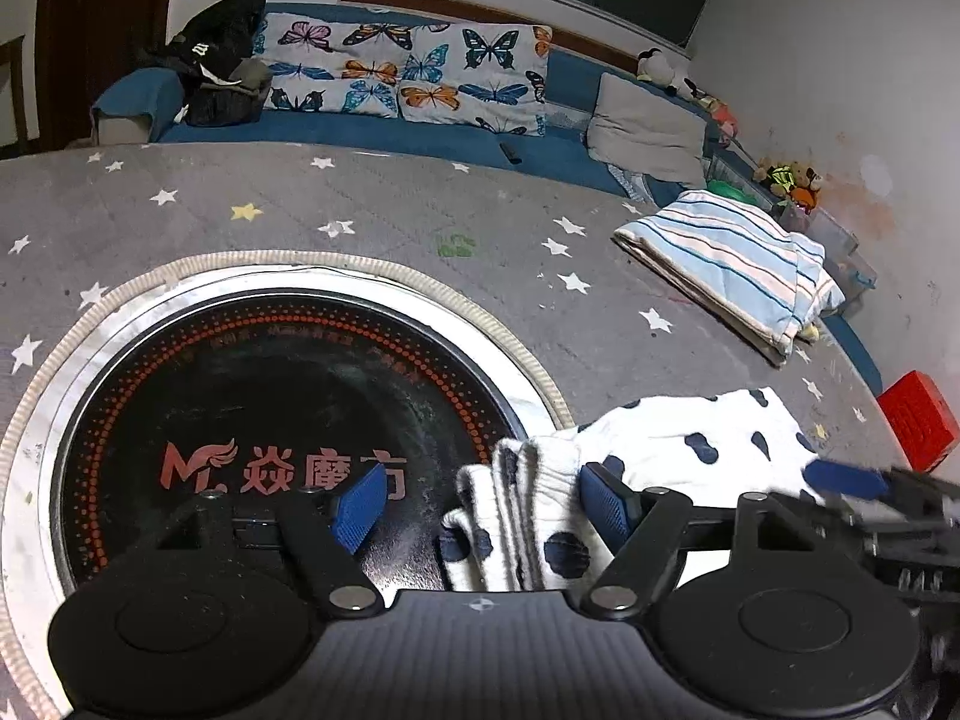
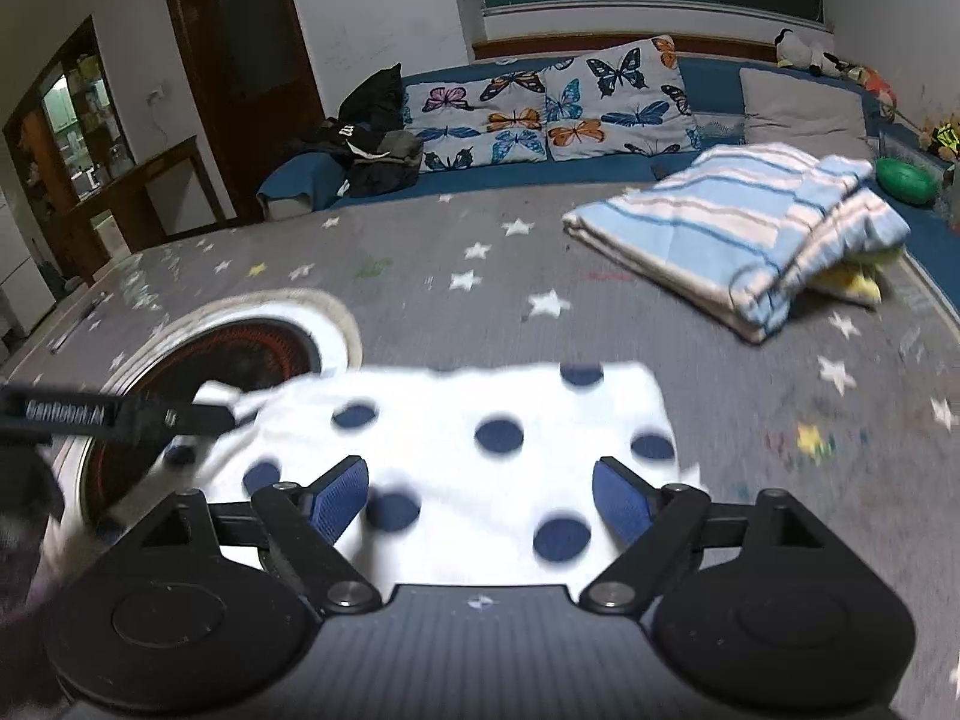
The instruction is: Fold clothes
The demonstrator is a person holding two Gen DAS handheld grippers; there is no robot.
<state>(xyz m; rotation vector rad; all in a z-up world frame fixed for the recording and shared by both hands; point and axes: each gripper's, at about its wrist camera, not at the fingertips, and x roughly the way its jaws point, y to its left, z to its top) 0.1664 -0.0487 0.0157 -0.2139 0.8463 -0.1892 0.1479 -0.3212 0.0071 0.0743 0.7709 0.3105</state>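
A white garment with dark blue dots [image 2: 480, 420] lies folded on the grey star-patterned table cover [image 2: 420, 276]. In the left wrist view its bunched edge [image 1: 522, 516] lies between the fingers of my left gripper [image 1: 480, 507], whose jaws stand wide open. My right gripper [image 2: 480, 504] is open just above the near part of the garment. The right gripper also shows at the right edge of the left wrist view [image 1: 852, 480]. The left gripper's arm shows blurred at the left of the right wrist view [image 2: 114, 414].
A round black heater plate [image 1: 270, 420] is set into the table to the left of the garment. A folded blue-and-white striped cloth [image 2: 738, 228] lies at the far right. A red box [image 1: 918, 420] sits at the table's right edge. A sofa with butterfly cushions [image 2: 540, 108] stands behind.
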